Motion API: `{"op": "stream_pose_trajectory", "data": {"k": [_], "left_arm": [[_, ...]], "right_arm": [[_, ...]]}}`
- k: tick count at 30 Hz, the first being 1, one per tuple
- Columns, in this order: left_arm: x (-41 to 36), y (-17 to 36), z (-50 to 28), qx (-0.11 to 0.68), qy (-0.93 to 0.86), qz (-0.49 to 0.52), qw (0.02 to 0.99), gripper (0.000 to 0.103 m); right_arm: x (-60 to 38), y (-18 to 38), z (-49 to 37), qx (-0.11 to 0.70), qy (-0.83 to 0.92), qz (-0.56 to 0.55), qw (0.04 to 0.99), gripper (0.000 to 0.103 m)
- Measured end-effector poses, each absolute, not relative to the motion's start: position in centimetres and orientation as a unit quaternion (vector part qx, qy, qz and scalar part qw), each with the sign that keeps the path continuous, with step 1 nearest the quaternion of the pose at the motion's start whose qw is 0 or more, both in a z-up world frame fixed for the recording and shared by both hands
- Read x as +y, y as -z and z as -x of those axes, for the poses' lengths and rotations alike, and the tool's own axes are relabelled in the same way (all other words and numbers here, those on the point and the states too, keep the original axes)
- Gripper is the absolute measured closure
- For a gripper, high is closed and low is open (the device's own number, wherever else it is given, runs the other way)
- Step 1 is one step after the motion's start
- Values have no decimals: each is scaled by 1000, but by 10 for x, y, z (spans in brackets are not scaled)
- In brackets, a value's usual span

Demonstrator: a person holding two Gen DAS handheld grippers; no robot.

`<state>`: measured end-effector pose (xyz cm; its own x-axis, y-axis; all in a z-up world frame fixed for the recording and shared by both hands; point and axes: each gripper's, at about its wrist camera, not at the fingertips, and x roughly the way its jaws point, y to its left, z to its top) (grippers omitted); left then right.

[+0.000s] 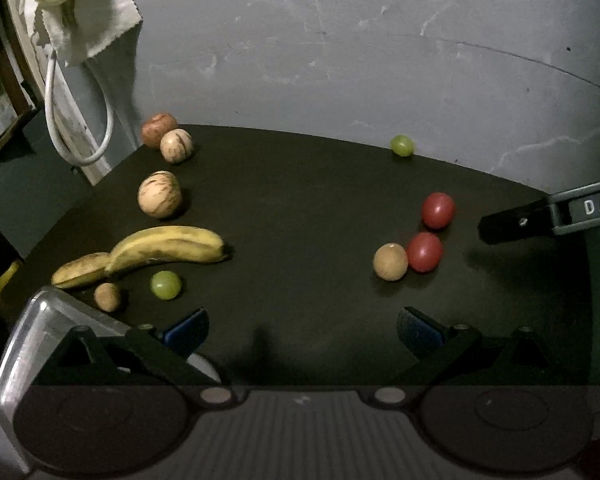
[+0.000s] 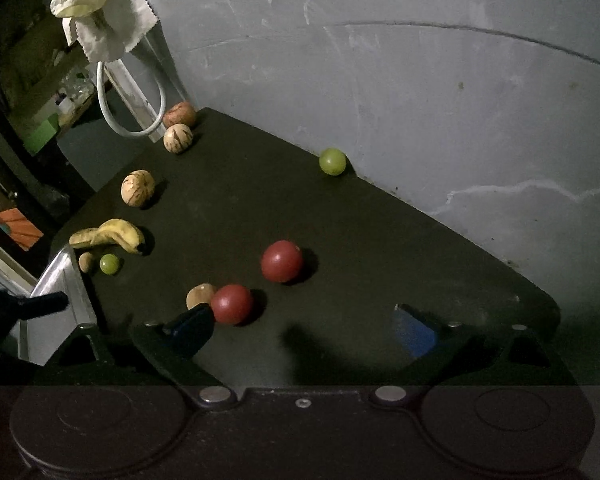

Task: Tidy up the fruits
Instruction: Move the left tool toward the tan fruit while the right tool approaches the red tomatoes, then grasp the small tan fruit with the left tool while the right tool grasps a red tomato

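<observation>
While the fruit lay spread over the dark tabletop (image 1: 300, 208), the following was recorded. Item: two red tomatoes (image 1: 438, 210), one just behind the other, the nearer touching a small tan round fruit (image 1: 390, 262); this cluster sat right of centre. Item: one green grape (image 1: 402, 145) alone at the far edge, against the grey wall (image 1: 380, 40). Item: a second green grape (image 1: 166, 285) near the left front, beside a small brown fruit (image 1: 107, 297). Item: two bananas (image 1: 168, 248), overlapping at their ends, just behind that pair. Item: two pale streaked round fruits (image 1: 159, 194), one mid-left, one at the far left corner touching a reddish-brown fruit (image 1: 159, 129).

Left tongs (image 1: 300, 328): spread wide, empty, hovering over the near edge with nothing between them. Right tongs (image 2: 300, 328): likewise wide and empty, the left blue-padded tip close to the nearer tomato in the right wrist view; whether it touched could not be told. A shiny metal edge (image 1: 32, 340), perhaps a tray or container, showed at the left front.

Progress, as judged: partial at best. The left side looked loosely grouped by kind, but the grapes were well apart, and the tomato cluster stood by itself. No fruit was held. Remaining, by estimate: gathering the stray grape and the tomato cluster toward their likes.

Surroundings: a white cable (image 1: 80, 120) and crumpled cloth (image 1: 72, 4) hung at the far left.
</observation>
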<state>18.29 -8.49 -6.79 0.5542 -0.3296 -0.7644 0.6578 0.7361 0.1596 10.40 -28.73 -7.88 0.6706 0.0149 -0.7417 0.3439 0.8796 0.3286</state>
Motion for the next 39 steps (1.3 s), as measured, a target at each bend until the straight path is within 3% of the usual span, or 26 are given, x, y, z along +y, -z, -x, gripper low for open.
{"op": "stream_pose_trajectory", "data": {"k": [16,27,39], "left_arm": [[-121,86,-192,376,310,-231,842,13],[-137,93,-202,381,320,-239,834,24],[-143,92,-204,385,336,-227,829,38]], "right_arm": [[-308,93,-134,408,76,-248,876,27],[-306,95,-151,409,58,-207,887,47],[-305,95,-157,409,31,-199,890,53]]}}
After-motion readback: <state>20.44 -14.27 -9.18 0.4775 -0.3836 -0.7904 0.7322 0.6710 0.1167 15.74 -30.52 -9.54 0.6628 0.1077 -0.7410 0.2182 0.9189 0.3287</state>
